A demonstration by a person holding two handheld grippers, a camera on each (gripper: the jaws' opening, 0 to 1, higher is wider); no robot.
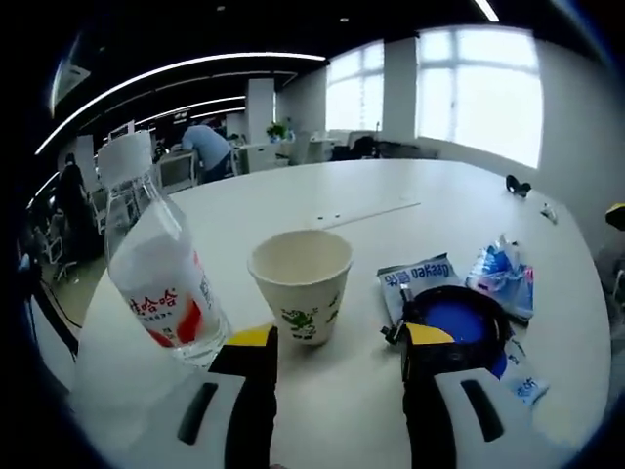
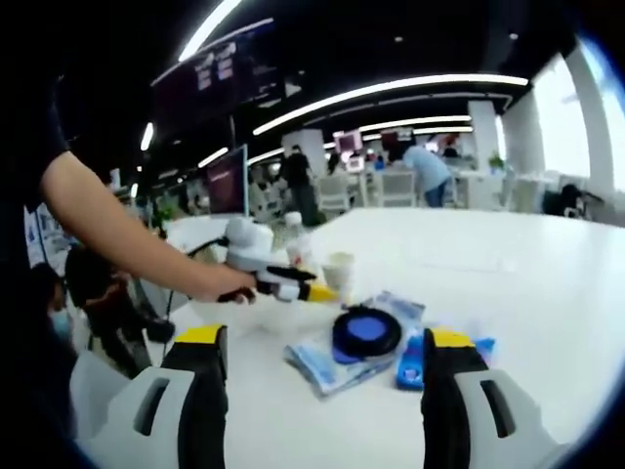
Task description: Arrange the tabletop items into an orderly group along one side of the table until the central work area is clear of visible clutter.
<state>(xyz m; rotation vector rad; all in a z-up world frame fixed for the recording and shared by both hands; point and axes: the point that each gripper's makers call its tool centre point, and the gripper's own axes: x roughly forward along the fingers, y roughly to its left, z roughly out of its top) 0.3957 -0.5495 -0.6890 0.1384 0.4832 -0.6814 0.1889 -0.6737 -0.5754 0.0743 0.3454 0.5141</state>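
The paper cup [image 1: 301, 283] stands upright straight ahead of my left gripper [image 1: 334, 342], centred just beyond its wide-open, empty jaws, with the water bottle [image 1: 156, 264] just to its left and the blue-lidded round container [image 1: 456, 320] on snack packets [image 1: 503, 278] to its right. My right gripper [image 2: 327, 352], also spread wide and empty, sits farther back, so I judge the left is nearer.

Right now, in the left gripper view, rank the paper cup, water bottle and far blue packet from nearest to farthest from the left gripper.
1. Paper cup, just ahead between the jaws.
2. Water bottle, on the left, slightly farther.
3. Blue packet, off right, farthest.
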